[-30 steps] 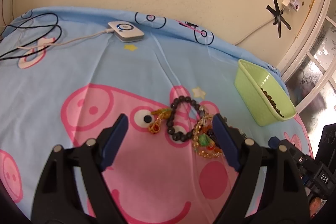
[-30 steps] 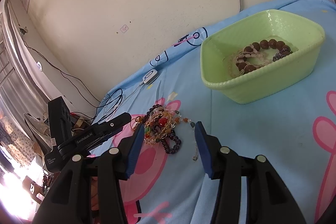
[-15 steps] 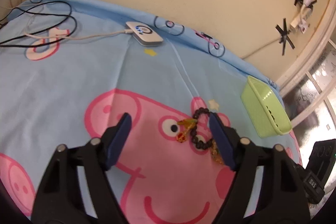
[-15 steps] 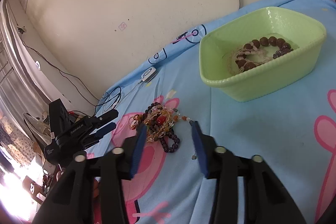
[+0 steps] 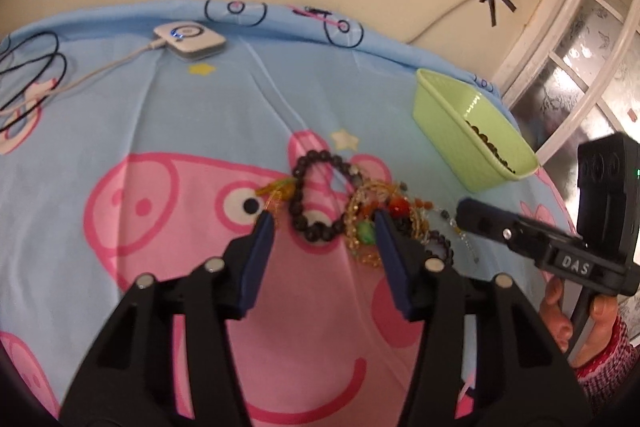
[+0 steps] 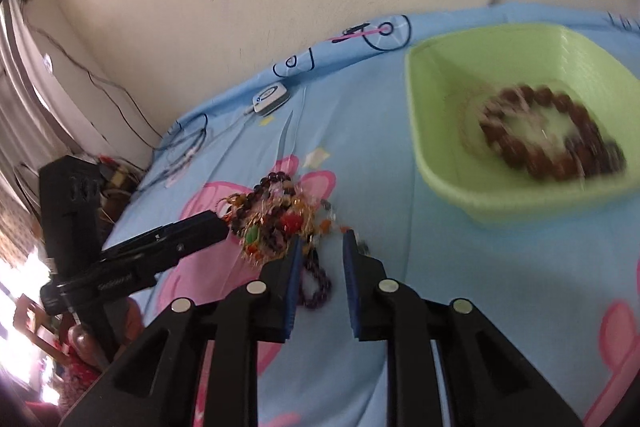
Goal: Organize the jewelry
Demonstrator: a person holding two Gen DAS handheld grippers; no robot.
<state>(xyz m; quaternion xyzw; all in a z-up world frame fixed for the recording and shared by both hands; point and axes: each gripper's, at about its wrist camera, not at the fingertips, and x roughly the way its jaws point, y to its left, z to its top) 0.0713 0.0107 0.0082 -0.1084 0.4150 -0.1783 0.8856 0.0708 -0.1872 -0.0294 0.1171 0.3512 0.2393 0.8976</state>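
The left gripper (image 5: pixel 323 221) is open, its jaws just closing in, with a black bead ring (image 5: pixel 316 231) from the jewelry pile (image 5: pixel 384 199) between them, not squeezed. The right gripper (image 6: pixel 320 241) has just been closing too; only a thin gap is left, with nothing in it. The pile lies just ahead to its left. The green tub (image 6: pixel 440 155), ahead to its right, holds a brown bead bracelet (image 6: pixel 536 167).

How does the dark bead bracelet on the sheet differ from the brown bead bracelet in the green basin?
The dark bead bracelet lies on the blue sheet, against a tangle of other jewelry; the brown bead bracelet is already inside the green basin. The first is near black, the second reddish brown. The first is bent into a narrow loop, the second lies rounder. Both are strings of round beads.
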